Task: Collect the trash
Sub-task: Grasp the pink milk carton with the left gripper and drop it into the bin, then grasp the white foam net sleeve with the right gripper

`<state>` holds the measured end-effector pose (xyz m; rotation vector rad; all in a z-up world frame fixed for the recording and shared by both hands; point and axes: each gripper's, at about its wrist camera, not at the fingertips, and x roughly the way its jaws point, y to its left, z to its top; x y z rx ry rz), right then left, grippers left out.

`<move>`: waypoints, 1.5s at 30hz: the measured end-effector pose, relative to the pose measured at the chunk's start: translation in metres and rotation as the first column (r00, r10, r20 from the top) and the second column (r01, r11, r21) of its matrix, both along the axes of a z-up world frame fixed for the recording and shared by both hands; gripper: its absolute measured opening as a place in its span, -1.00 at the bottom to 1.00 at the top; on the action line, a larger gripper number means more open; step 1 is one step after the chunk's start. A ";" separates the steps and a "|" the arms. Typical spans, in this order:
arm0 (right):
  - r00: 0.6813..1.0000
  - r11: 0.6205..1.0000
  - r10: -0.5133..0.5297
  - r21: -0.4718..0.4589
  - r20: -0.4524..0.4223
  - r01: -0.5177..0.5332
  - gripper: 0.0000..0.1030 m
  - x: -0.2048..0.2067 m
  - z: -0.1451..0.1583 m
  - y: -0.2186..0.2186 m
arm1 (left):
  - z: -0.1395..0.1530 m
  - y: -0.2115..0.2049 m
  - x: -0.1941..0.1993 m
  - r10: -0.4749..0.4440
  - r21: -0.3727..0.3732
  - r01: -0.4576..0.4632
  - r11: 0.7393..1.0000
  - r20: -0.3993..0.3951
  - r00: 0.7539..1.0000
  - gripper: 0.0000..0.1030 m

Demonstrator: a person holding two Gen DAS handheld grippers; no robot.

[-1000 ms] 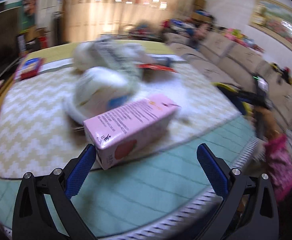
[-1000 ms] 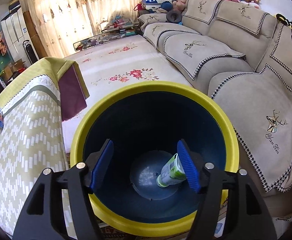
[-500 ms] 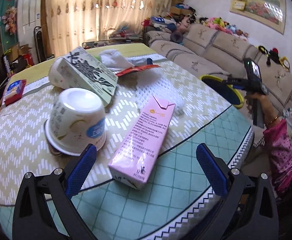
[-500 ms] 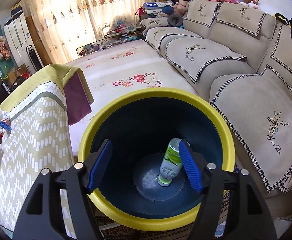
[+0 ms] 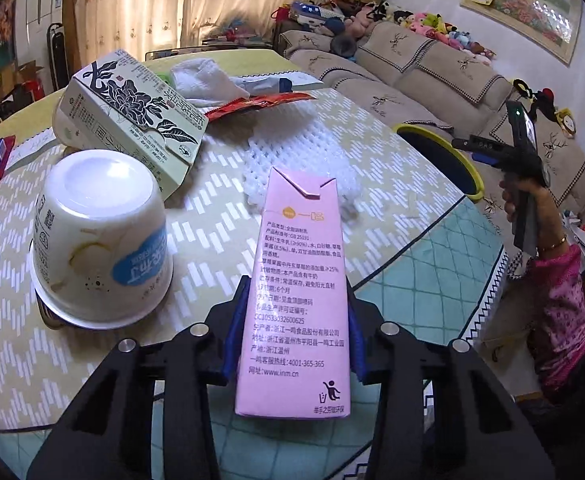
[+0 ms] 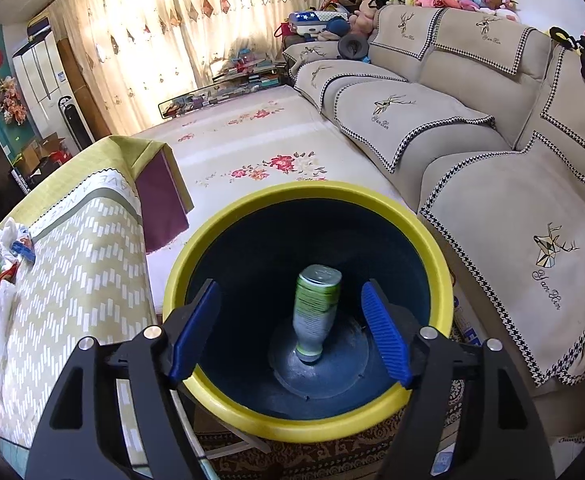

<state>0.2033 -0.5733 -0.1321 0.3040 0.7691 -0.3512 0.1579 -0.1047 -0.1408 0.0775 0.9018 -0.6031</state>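
Note:
A pink drink carton (image 5: 300,280) lies lengthwise on the table between the blue pads of my left gripper (image 5: 296,304). The jaws are closing, and both pads touch the carton's sides. My right gripper (image 6: 290,286) hovers over a dark bin with a yellow rim (image 6: 308,190). Its jaws are opening with nothing between them. Inside the bin a green-labelled bottle (image 6: 316,308) stands neck down, tilted. In the left wrist view the bin's rim (image 5: 440,132) shows beyond the table's right edge, with a hand (image 5: 532,204) holding the other gripper above it.
An upturned white cup (image 5: 100,236), a flower-printed box (image 5: 132,120), white foam netting (image 5: 300,160), a red wrapper (image 5: 260,104) and a white cloth (image 5: 204,76) lie on the patterned tablecloth (image 5: 392,200). A beige sofa (image 6: 492,120) stands to the right of the bin.
My left gripper moved forward over the pink carton and its jaws closed from wide apart onto the carton's sides. In the bin the bottle shifted from leaning right toward the middle.

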 end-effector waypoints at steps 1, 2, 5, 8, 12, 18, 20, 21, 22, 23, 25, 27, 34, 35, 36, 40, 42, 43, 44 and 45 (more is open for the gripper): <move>1.000 1.000 0.004 0.000 0.000 -0.004 0.35 -0.003 0.000 0.000 | 0.003 -0.002 -0.002 0.002 0.008 -0.002 1.000 0.013 1.000 -0.22; 1.000 1.000 0.007 0.000 0.001 -0.007 0.35 -0.005 0.000 0.000 | 0.006 -0.004 -0.003 0.001 0.010 -0.001 1.000 0.021 1.000 -0.23; 1.000 1.000 0.013 -0.001 0.017 -0.013 0.35 -0.015 0.006 0.000 | 0.022 -0.014 -0.007 -0.009 0.010 0.008 1.000 0.050 0.999 -0.24; 0.999 1.000 0.006 -0.007 0.046 -0.006 0.35 -0.029 0.014 -0.002 | 0.039 -0.028 -0.008 -0.028 0.001 0.028 1.000 0.075 0.997 -0.24; 0.996 1.000 -0.011 -0.014 0.087 0.013 0.35 -0.052 0.028 -0.009 | 0.059 -0.060 -0.003 -0.083 -0.007 0.084 0.996 0.096 0.992 -0.24; 0.989 0.998 -0.055 -0.023 0.134 0.058 0.40 -0.093 0.038 -0.021 | 0.073 -0.138 0.014 -0.223 0.014 0.222 0.975 0.091 0.971 -0.24; 0.987 0.997 -0.071 -0.018 0.142 0.075 0.40 -0.105 0.039 -0.025 | 0.074 -0.170 0.021 -0.284 0.022 0.283 0.959 0.086 0.955 -0.24; 0.987 0.997 -0.079 -0.016 0.143 0.082 0.40 -0.110 0.038 -0.026 | 0.075 -0.185 0.024 -0.307 0.025 0.306 0.952 0.080 0.948 -0.24; 0.986 0.996 -0.084 -0.011 0.143 0.087 0.40 -0.114 0.038 -0.028 | 0.074 -0.204 0.029 -0.335 0.024 0.334 0.942 0.067 0.940 -0.24; 0.986 0.996 -0.091 -0.006 0.142 0.092 0.40 -0.119 0.038 -0.031 | 0.074 -0.219 0.033 -0.353 0.021 0.352 0.936 0.055 0.934 -0.24; 0.985 0.995 -0.103 -0.003 0.141 0.104 0.40 -0.125 0.037 -0.036 | 0.070 -0.252 0.041 -0.396 0.012 0.396 0.918 0.024 0.918 -0.23; 0.983 0.993 -0.116 0.001 0.142 0.118 0.40 -0.130 0.036 -0.041 | 0.065 -0.282 0.047 -0.427 0.022 0.427 0.904 0.013 0.904 -0.24; 0.982 0.990 -0.140 0.028 0.131 0.137 0.41 -0.138 0.029 -0.054 | 0.042 -0.365 0.070 -0.456 0.067 0.455 0.888 -0.001 0.890 -0.23; 0.982 0.990 -0.143 0.031 0.125 0.140 0.41 -0.139 0.027 -0.055 | 0.039 -0.373 0.074 -0.453 0.069 0.452 0.889 -0.004 0.892 -0.23; 0.982 0.989 -0.145 0.033 0.121 0.142 0.41 -0.139 0.025 -0.054 | 0.036 -0.380 0.078 -0.447 0.070 0.447 0.892 -0.006 0.894 -0.23; 0.983 0.988 -0.151 0.048 0.107 0.147 0.42 -0.138 0.019 -0.055 | 0.031 -0.400 0.099 -0.412 0.058 0.411 0.910 0.015 0.911 -0.06; 0.983 0.988 -0.148 0.052 0.106 0.143 0.43 -0.137 0.018 -0.054 | 0.035 -0.398 0.103 -0.390 0.052 0.388 0.920 0.035 0.920 0.24; 0.984 0.989 -0.146 0.052 0.106 0.141 0.43 -0.137 0.018 -0.053 | 0.037 -0.396 0.103 -0.386 0.047 0.385 0.922 0.041 0.921 0.24; 0.984 0.989 -0.142 0.053 0.106 0.137 0.44 -0.136 0.019 -0.052 | 0.041 -0.392 0.102 -0.386 0.040 0.385 0.922 0.047 0.921 0.26; 0.985 0.990 -0.137 0.055 0.107 0.132 0.45 -0.134 0.019 -0.049 | 0.045 -0.388 0.100 -0.385 0.037 0.384 0.923 0.054 0.921 0.27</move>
